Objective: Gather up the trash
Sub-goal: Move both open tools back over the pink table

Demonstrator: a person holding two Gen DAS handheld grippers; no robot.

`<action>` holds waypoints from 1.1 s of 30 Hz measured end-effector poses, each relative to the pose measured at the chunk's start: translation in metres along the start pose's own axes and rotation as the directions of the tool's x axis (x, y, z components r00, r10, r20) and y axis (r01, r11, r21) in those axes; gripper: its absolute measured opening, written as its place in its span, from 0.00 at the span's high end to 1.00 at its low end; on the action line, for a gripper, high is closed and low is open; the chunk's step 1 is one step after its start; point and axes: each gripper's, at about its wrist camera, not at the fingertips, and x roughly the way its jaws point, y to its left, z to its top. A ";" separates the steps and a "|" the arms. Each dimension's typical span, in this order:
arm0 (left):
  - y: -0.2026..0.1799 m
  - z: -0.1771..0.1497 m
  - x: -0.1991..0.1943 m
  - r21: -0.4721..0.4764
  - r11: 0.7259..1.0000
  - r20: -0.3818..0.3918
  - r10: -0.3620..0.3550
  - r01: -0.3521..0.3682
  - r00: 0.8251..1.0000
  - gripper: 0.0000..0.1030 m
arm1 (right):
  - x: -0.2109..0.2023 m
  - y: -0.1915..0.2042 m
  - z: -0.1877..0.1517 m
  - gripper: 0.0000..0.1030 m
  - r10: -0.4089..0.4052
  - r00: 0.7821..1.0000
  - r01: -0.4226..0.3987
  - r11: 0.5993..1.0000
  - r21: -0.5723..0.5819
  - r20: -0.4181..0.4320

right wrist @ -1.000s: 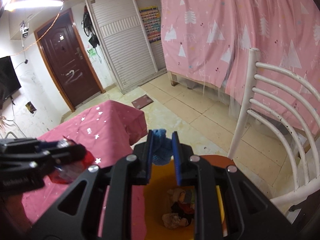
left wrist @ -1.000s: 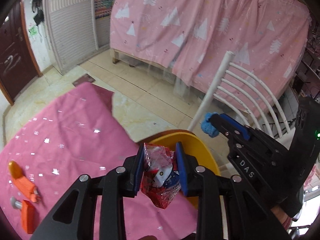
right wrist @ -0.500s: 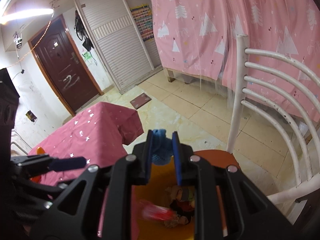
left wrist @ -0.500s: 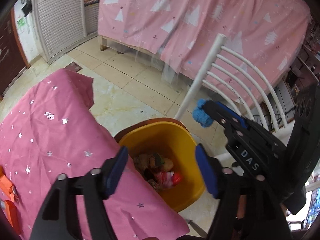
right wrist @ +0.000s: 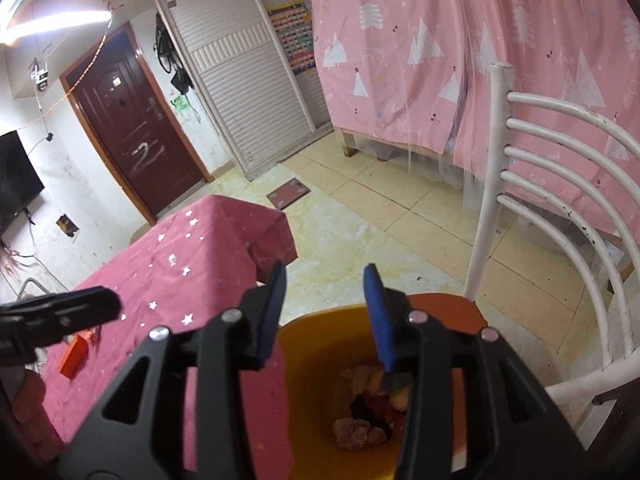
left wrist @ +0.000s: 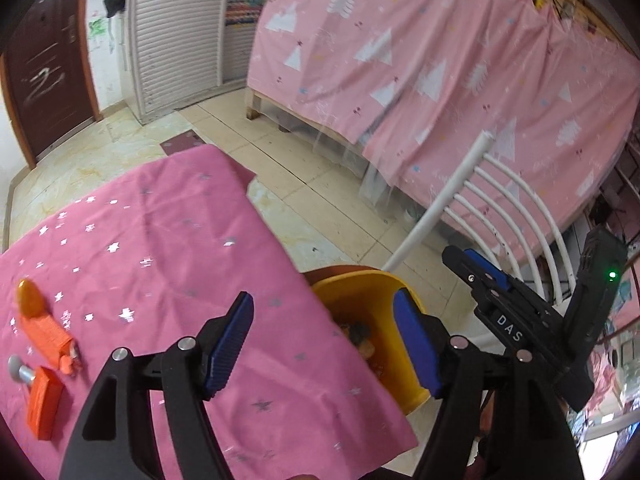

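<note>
Above the yellow bin (right wrist: 320, 364) I've just let my right claw (right wrist: 326, 312) spread and the blue wad has dropped from it, my left claw (left wrist: 324, 344) gapes empty too, so only the orange scraps (left wrist: 44, 360) on the bench (left wrist: 160, 240) beside the bin remain.

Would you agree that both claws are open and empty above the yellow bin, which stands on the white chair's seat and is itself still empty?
Not quite: the yellow bin is not empty. The right wrist view shows crumpled trash lying at its bottom. The rest holds: the left claw and right claw are open with nothing between them, and the bin stands on the white chair.
</note>
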 end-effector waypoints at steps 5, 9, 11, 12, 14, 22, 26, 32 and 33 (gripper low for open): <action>0.030 -0.008 -0.021 -0.045 0.998 0.037 0.039 -0.037 0.999 0.36 | 0.005 0.021 0.003 0.62 0.010 1.000 -0.010 0.999 -0.043 -0.009; 0.058 -0.013 -0.034 -0.074 0.995 0.044 0.063 -0.060 0.997 0.34 | 0.006 0.046 0.005 0.42 0.023 1.000 -0.023 0.996 -0.082 -0.003; 0.069 -0.015 -0.039 -0.084 0.994 0.049 0.075 -0.070 0.996 0.34 | 0.008 0.058 0.006 0.41 0.034 0.999 -0.033 0.995 -0.098 0.001; 0.078 -0.017 -0.045 -0.095 0.992 0.056 0.086 -0.080 0.995 0.34 | 0.009 0.065 0.006 0.41 0.044 0.999 -0.044 0.993 -0.109 -0.002; 0.089 -0.020 -0.051 -0.110 0.990 0.063 0.101 -0.094 0.993 0.33 | 0.012 0.078 0.006 0.41 0.058 0.998 -0.059 0.990 -0.127 -0.008; 0.139 -0.035 -0.075 -0.154 0.967 0.072 0.216 -0.203 0.974 0.32 | 0.028 0.135 0.002 0.29 0.125 0.991 -0.131 0.972 -0.197 -0.046; 0.156 -0.042 -0.086 -0.139 0.958 0.076 0.262 -0.250 0.962 0.30 | 0.036 0.161 -0.004 0.27 0.140 0.987 -0.154 0.959 -0.236 -0.075; 0.184 -0.057 -0.098 -0.090 0.939 0.075 0.339 -0.332 0.938 0.27 | 0.047 0.199 -0.012 0.22 0.160 0.981 -0.186 0.940 -0.285 -0.111; 0.188 -0.059 -0.098 -0.082 0.939 0.070 0.339 -0.333 0.938 0.27 | 0.048 0.203 -0.013 0.22 0.162 0.980 -0.189 0.938 -0.290 -0.115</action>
